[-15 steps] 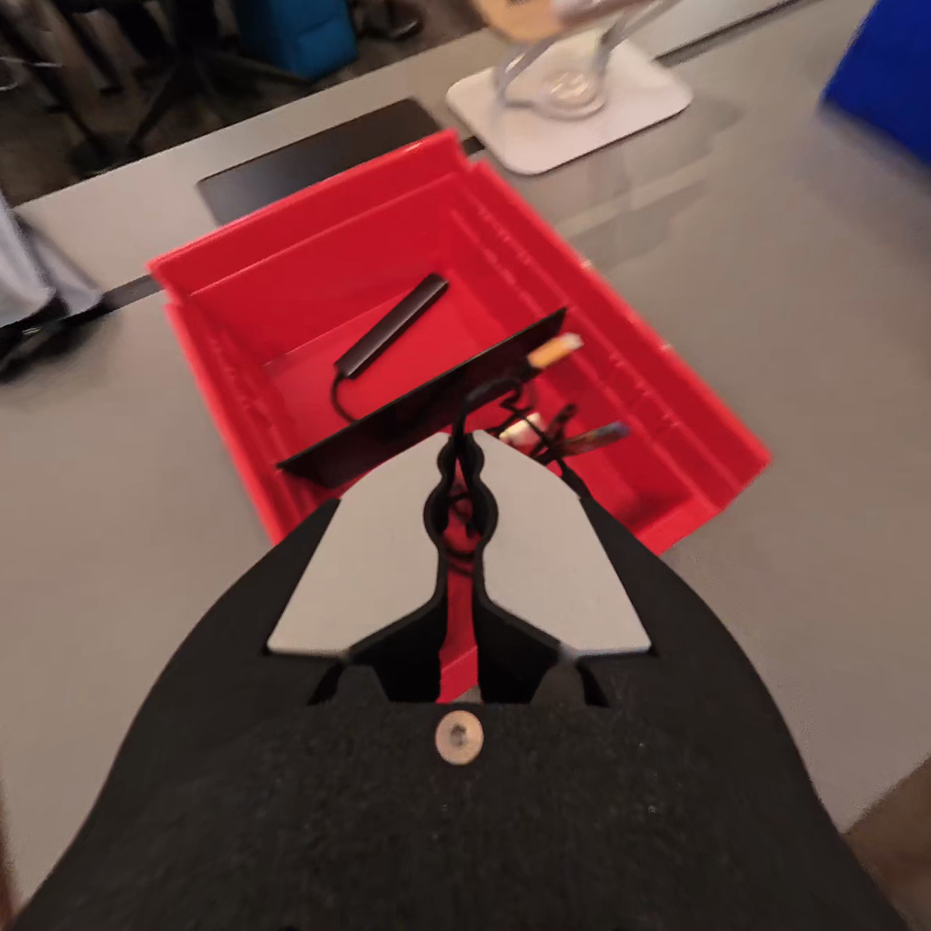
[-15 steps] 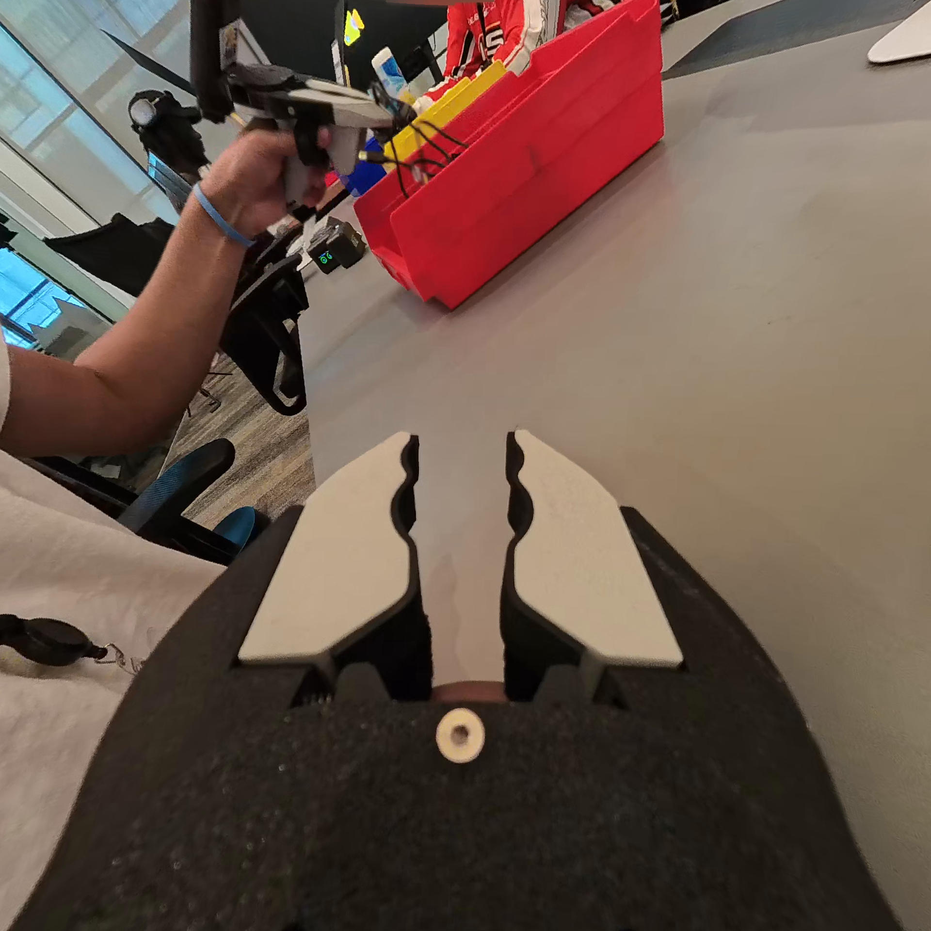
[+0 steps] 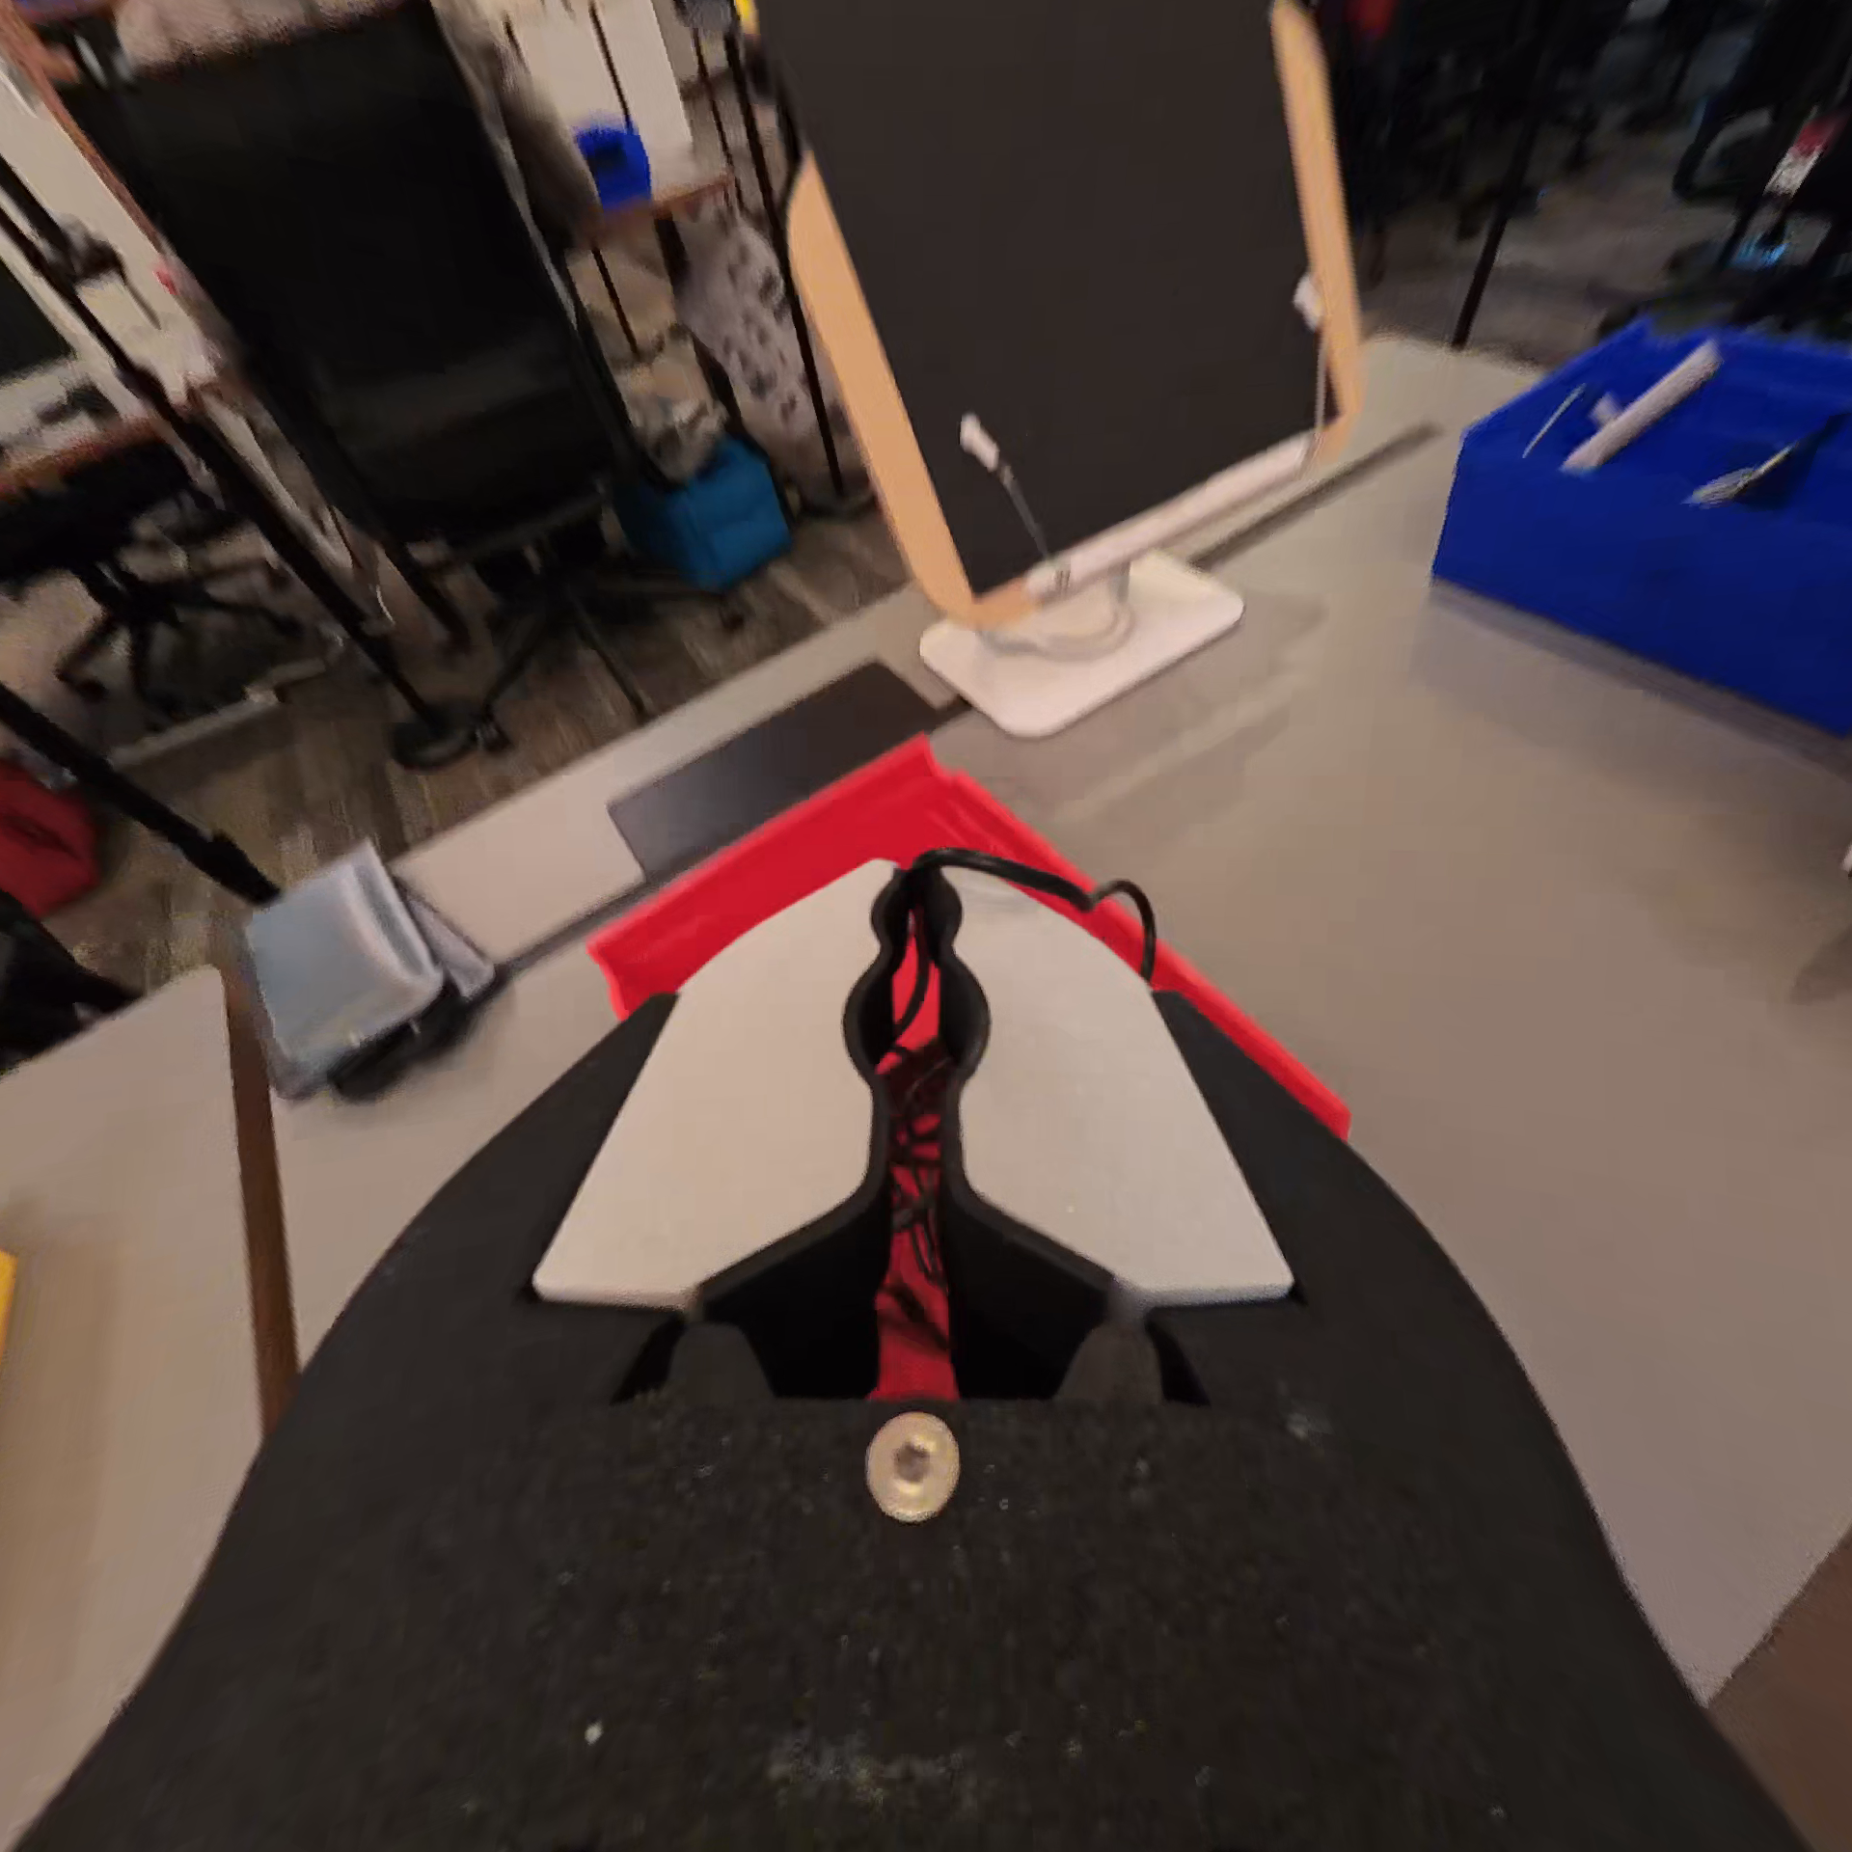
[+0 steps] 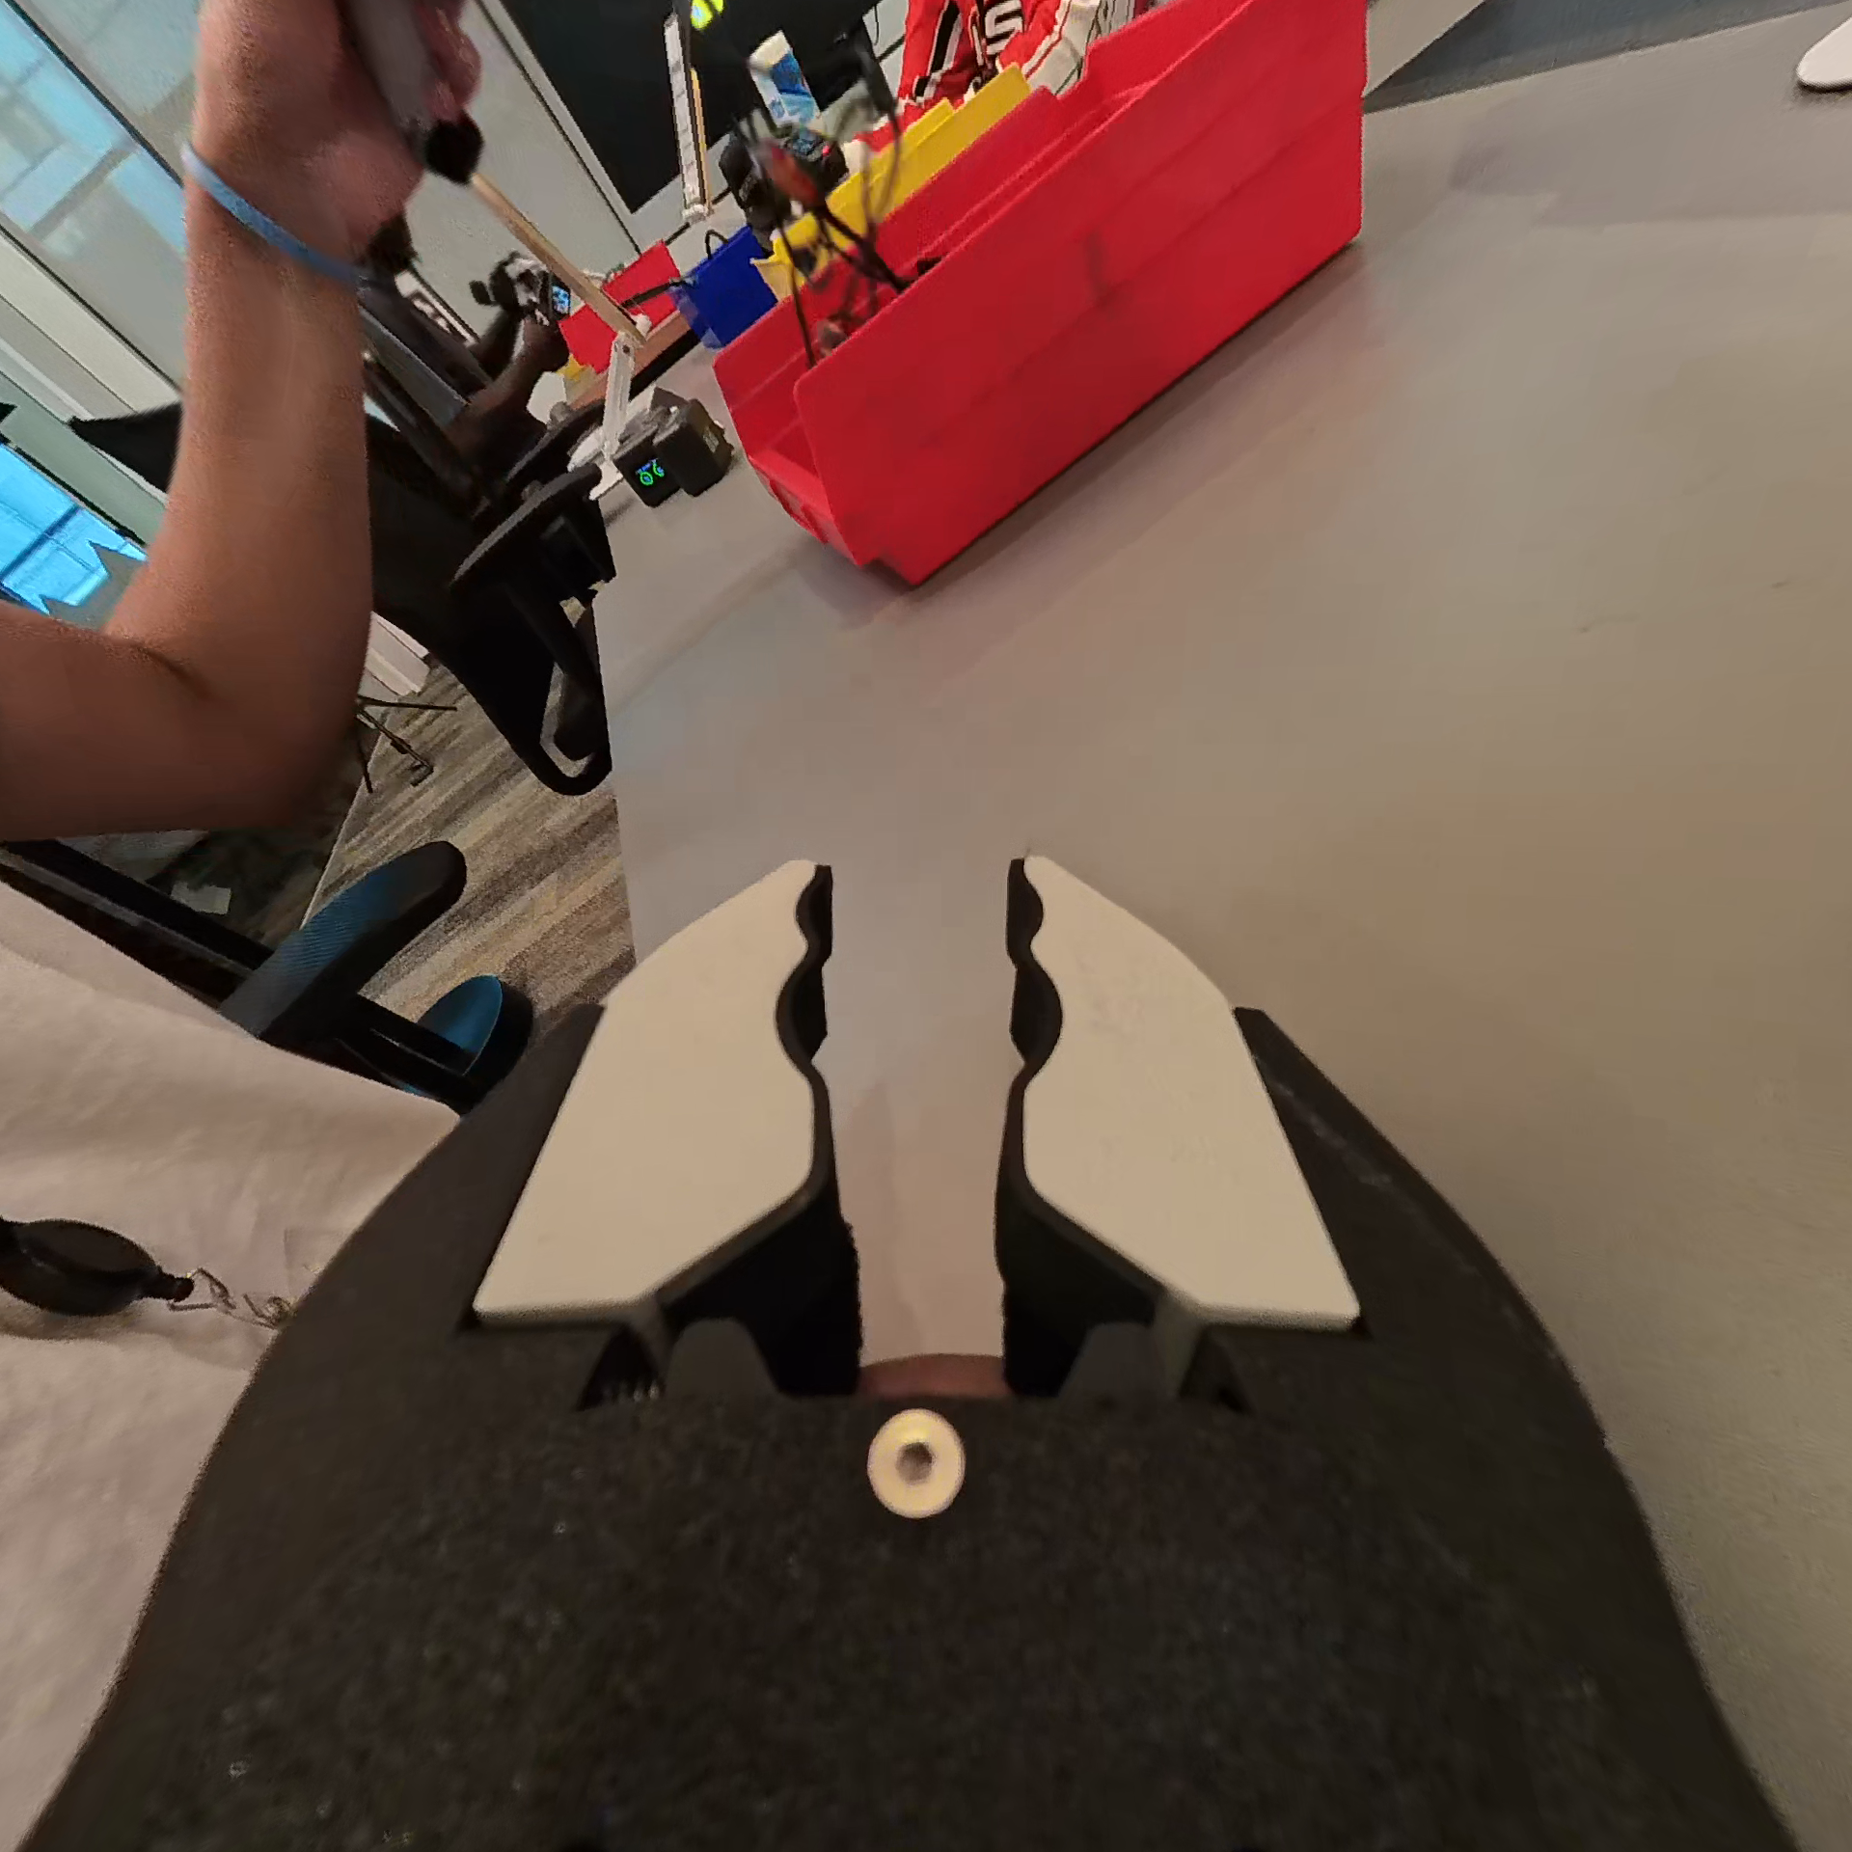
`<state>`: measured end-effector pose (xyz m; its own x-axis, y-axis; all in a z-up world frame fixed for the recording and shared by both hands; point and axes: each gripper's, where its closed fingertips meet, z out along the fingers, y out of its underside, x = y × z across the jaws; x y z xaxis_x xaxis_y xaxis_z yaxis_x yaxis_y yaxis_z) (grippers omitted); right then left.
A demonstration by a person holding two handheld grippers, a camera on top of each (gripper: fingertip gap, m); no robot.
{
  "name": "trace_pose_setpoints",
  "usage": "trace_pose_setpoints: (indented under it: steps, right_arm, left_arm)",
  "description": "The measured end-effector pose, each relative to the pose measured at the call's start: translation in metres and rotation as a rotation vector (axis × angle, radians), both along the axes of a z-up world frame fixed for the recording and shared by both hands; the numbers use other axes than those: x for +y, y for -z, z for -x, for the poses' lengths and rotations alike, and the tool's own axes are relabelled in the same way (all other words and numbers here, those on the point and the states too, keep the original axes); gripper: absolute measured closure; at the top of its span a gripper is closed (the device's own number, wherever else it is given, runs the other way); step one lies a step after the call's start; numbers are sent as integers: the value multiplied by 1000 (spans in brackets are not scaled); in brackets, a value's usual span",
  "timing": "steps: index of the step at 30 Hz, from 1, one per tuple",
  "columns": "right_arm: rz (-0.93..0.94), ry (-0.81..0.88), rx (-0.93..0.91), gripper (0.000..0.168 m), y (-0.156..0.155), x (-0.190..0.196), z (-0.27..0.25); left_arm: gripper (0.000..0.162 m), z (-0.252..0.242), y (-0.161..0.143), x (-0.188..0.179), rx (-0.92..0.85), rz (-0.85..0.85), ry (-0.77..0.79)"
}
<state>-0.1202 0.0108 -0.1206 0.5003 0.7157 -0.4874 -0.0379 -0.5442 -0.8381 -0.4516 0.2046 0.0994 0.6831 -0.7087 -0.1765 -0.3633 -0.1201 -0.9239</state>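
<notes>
Now the left gripper [image 3: 920, 902], clamped tight on a black cable [image 3: 1042, 887], has lifted it clear above the red bin [image 3: 762, 907] near the bench's far edge. Meanwhile the right gripper [image 4: 917, 882] stays half open, empty, over bare bench [image 4: 1403, 702].

A blue bin [image 3: 1644, 561] and a monitor [image 3: 1062, 281] stand on the grey table [image 3: 1453, 1002].
</notes>
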Motion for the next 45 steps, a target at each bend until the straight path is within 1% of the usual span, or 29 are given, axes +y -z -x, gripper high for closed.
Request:
trace_pose_setpoints:
  steps: [2, 3, 4, 5, 6, 8, 9, 10, 11, 13, 14, 16, 17, 19, 20, 21, 22, 23, 24, 26, 27, 30, 35, 37, 39, 40, 42, 45]
  right_arm:
    - [3, 3, 17, 136, -2, 0, -1]
    - [4, 3, 25, 136, -3, 0, -1]
    - [5, 2, 29, 136, -4, 0, 0]
    - [4, 0, 27, 136, -4, -1, 0]
    - [2, 0, 20, 136, -4, -1, 0]
    - [-7, 0, 3, 136, -3, -3, -1]
    - [-11, 2, -2, 136, -3, -4, -1]
    - [-13, 3, -2, 136, -3, -4, -2]
    - [-11, 5, 1, 136, -4, -4, -2]
    - [-8, 7, 6, 136, -4, -4, -3]
    - [-8, 7, 6, 136, -4, -4, -3]
    - [-10, 5, 8, 136, -5, -4, -3]
    - [-10, 5, 11, 136, -5, -4, -3]
    - [-2, 1, 21, 136, -5, -3, 0]
    - [4, -5, 25, 136, -5, -2, 1]
    - [7, -10, 25, 136, -4, -3, 3]
    - [4, -15, 21, 136, -4, -4, 4]
    - [-2, -18, 14, 136, -4, -5, 5]
    - [-6, -19, 3, 136, -3, -6, 6]
    - [-6, -21, -11, 136, -1, -6, 7]
    - [-5, -20, -12, 135, -1, -6, 7]
    - [-7, -12, 3, 136, -3, -5, 6]
    - [0, -17, 24, 136, -5, -4, 8]
    - [-1, -23, 21, 136, -5, -5, 10]
    - [-7, -25, 11, 136, -5, -6, 10]
    - [-10, -25, 5, 136, -5, -7, 10]
    - [-17, -19, -8, 136, -4, -7, 8]
    - [-32, -1, -6, 136, -7, -7, 2]
  left_arm:
    - [160, 0, -39, 1, -11, -85, -1]
    - [160, 0, -54, 1, -9, -117, -1]
    - [160, -3, -63, 0, -10, -126, 9]
    - [160, -8, -62, 1, -3, -105, 24]
    - [160, -16, -46, 2, 37, -36, 50]
    - [160, -32, 15, 3, 175, 151, 118]
    - [160, -35, 38, 0, 217, 222, 146]
    - [160, -33, 45, -2, 233, 250, 155]
    - [160, -26, 34, 0, 207, 223, 137]
    - [160, -11, 1, 3, 88, 159, 87]
    - [160, -5, 2, 3, 89, 160, 74]
    - [160, 6, 26, 5, 203, 177, 43]
    - [160, 11, 23, 8, 211, 152, 20]
    - [160, 15, -5, 7, 64, 114, 13]
    - [160, 14, -10, 5, 13, 119, 22]
    - [161, 13, 1, 3, 54, 143, 31]
    - [161, 14, 16, 4, 137, 155, 24]
    - [160, 14, 22, 5, 172, 145, 20]
    - [160, 10, 20, 3, 138, 143, 41]
    - [160, 4, 0, -3, 11, 140, 85]
    - [160, 4, -11, -6, -25, 125, 97]
    - [160, 6, -35, -5, -14, 46, 89]
    - [160, -7, -86, 1, -37, -49, 129]
    - [160, -17, -105, 2, -45, -73, 153]
    - [160, -35, -121, -4, -76, -79, 210]
    - [160, -46, -124, -8, -87, -75, 244]
    - [160, -70, -122, -19, -88, -52, 314]
    - [160, -121, -101, -42, -108, 43, 446]
